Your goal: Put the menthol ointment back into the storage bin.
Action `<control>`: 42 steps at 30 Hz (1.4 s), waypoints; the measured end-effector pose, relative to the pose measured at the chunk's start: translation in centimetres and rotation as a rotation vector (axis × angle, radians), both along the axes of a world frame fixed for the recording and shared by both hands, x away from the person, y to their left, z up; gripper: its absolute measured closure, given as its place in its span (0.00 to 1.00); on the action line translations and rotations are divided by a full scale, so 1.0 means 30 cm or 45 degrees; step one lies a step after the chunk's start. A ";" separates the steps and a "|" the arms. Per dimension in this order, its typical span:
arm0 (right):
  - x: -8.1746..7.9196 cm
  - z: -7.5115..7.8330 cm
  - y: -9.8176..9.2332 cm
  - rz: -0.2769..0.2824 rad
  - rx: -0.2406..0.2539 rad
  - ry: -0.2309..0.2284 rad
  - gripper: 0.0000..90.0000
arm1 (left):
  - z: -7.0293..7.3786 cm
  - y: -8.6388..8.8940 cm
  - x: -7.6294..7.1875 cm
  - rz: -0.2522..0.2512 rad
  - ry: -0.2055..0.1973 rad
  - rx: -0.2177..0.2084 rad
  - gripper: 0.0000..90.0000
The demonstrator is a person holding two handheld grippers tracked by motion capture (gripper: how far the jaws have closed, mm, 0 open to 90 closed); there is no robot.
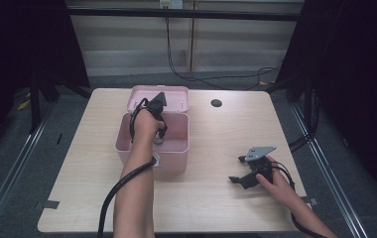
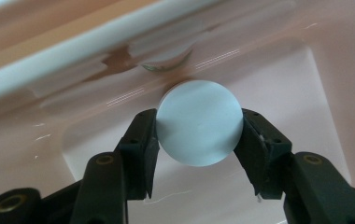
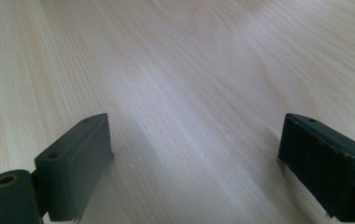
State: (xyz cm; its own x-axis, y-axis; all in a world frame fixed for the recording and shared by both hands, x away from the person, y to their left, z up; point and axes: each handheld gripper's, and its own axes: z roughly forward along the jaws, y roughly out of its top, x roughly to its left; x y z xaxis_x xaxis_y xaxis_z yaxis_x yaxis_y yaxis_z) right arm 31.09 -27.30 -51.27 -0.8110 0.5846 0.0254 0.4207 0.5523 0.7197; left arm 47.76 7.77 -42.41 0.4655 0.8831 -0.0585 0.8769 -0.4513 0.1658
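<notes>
Pale-disc grip: left hand-held gripper (image 2: 198, 135) clamping a round, pale blue-white disc (image 2: 199, 122) by its edges, pads pressing both sides.
Disc position: hanging low inside the pink box (image 1: 174, 148), close above its floor.
Step in hand: judging by the pose, either placing into or lifting out of the box; cannot tell which.
Next move: keeping clear of the box walls, moving straight and slowly.
Right hand-held gripper (image 1: 243, 171): resting apart, holding nothing, over bare wooden counter (image 1: 216, 144).
</notes>
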 end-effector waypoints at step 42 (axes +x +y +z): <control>0.000 0.000 0.000 -0.001 0.000 -0.001 0.10 | 0.043 0.023 -0.037 0.019 0.018 -0.039 0.38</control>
